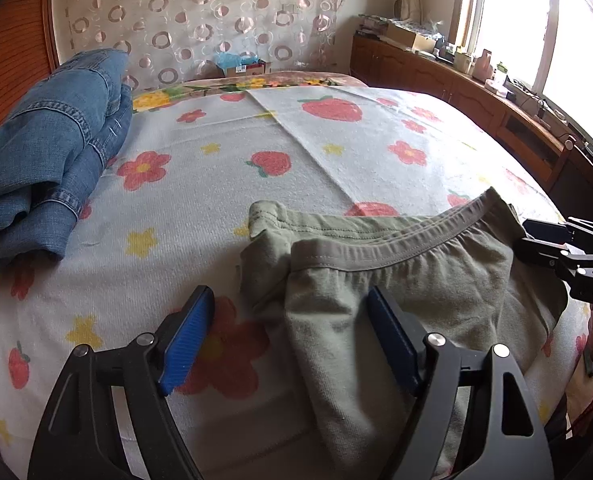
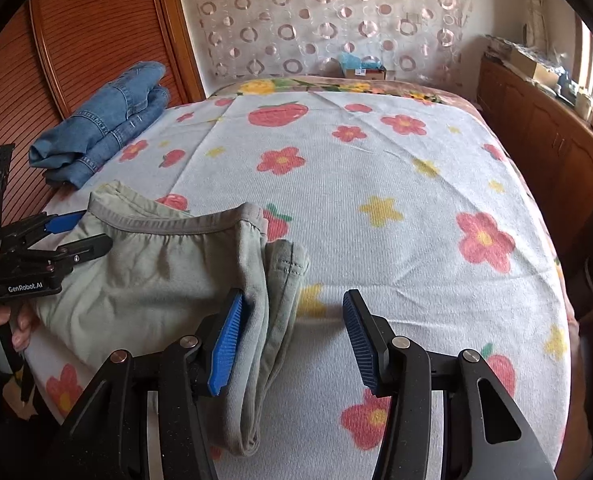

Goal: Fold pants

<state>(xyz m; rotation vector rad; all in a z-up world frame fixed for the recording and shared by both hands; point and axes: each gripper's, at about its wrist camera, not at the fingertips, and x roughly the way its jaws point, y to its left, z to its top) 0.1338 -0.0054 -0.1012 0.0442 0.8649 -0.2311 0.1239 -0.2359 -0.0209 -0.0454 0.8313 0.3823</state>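
Observation:
Olive-green pants (image 1: 396,280) lie on the bed with the grey waistband away from me; they also show in the right wrist view (image 2: 156,276). My left gripper (image 1: 290,304) is open, its jaws astride the pants' left edge, low over the fabric. My right gripper (image 2: 292,312) is open, its jaws astride the pants' right folded edge. Each gripper also shows in the other's view, the right gripper (image 1: 536,240) at the pants' right side and the left gripper (image 2: 84,232) at their left side.
The bed carries a white blanket (image 2: 376,184) with red flowers and strawberries. Folded blue jeans (image 1: 44,160) lie at the far left by the wooden headboard (image 2: 96,40). A wooden cabinet (image 1: 496,108) with clutter runs along the right under a window.

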